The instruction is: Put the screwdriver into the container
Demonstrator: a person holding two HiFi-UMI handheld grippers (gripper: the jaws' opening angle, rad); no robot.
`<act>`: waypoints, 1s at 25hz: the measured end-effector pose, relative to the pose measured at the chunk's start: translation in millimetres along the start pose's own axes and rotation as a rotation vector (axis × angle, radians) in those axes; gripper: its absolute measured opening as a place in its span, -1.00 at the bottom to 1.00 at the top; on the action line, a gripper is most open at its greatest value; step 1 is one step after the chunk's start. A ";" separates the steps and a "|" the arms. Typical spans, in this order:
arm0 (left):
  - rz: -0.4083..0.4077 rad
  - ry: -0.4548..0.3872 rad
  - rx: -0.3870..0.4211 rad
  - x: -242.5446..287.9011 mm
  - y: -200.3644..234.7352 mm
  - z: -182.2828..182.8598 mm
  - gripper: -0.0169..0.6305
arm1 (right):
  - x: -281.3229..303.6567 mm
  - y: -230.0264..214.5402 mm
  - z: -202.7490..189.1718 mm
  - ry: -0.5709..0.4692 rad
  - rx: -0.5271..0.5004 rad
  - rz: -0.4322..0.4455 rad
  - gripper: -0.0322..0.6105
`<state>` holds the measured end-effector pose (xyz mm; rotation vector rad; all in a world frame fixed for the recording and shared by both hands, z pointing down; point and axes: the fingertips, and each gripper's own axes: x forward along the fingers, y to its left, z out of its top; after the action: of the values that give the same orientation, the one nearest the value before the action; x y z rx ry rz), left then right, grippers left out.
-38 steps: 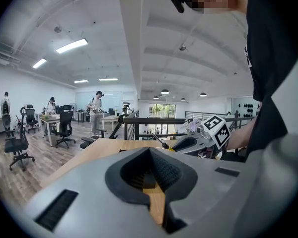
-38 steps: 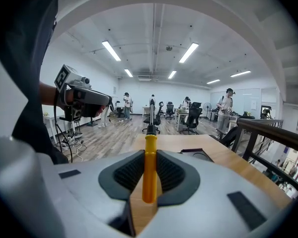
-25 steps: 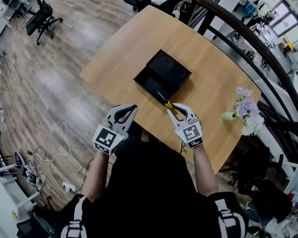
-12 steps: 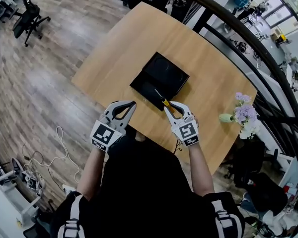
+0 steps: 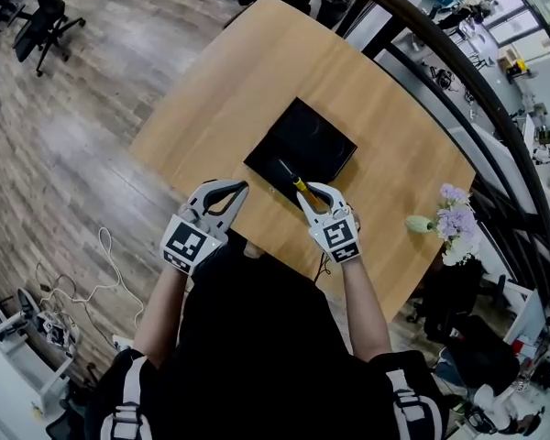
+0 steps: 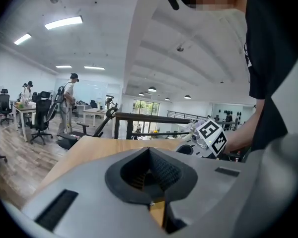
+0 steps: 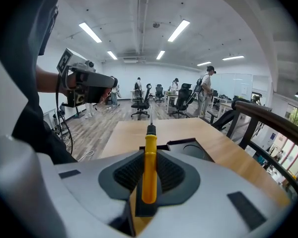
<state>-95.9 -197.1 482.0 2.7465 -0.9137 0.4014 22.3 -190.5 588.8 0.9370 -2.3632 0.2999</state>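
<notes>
A screwdriver with a yellow handle (image 7: pixel 149 167) and thin metal shaft is clamped in my right gripper (image 5: pixel 310 189), pointing forward over the near edge of the black container (image 5: pixel 302 145). The same screwdriver (image 5: pixel 296 182) shows in the head view, its tip reaching over the container's near rim. The black container (image 7: pixel 188 148) lies open on the wooden table (image 5: pixel 257 62), just ahead of the right gripper. My left gripper (image 5: pixel 227 189) is held at the table's near edge, left of the container, its jaws closed with nothing between them. The right gripper's marker cube (image 6: pixel 212 136) shows in the left gripper view.
A vase of pale purple flowers (image 5: pixel 449 218) stands at the table's right end. A dark curved railing (image 5: pixel 477 99) runs behind the table. Office chairs (image 5: pixel 37 21) and cables (image 5: pixel 82 282) lie on the wooden floor to the left. People stand at desks far off (image 7: pixel 206 90).
Both grippers have shifted slightly left and forward toward the container. The screwdriver tip now reaches a bit farther over the container's near rim.
</notes>
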 end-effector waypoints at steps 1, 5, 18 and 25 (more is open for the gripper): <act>-0.004 0.002 -0.001 0.6 4.0 -0.1 -0.88 | 5.2 -0.7 -2.2 0.011 0.007 0.002 -0.63; -0.010 0.010 -0.008 2.7 14.9 -2.8 -0.88 | 20.5 -2.4 -13.3 0.044 0.039 0.014 -0.63; 0.018 0.039 -0.029 -3.0 41.0 -11.2 -0.88 | 63.2 -7.1 -42.3 0.147 0.045 0.051 -0.63; 0.025 0.051 -0.030 1.3 41.0 -12.1 -0.88 | 76.1 -15.0 -61.6 0.191 0.056 0.060 -0.63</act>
<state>-122.2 -226.4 498.7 2.6877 -0.9340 0.4562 14.1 -219.1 683.3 0.8254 -2.2194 0.4600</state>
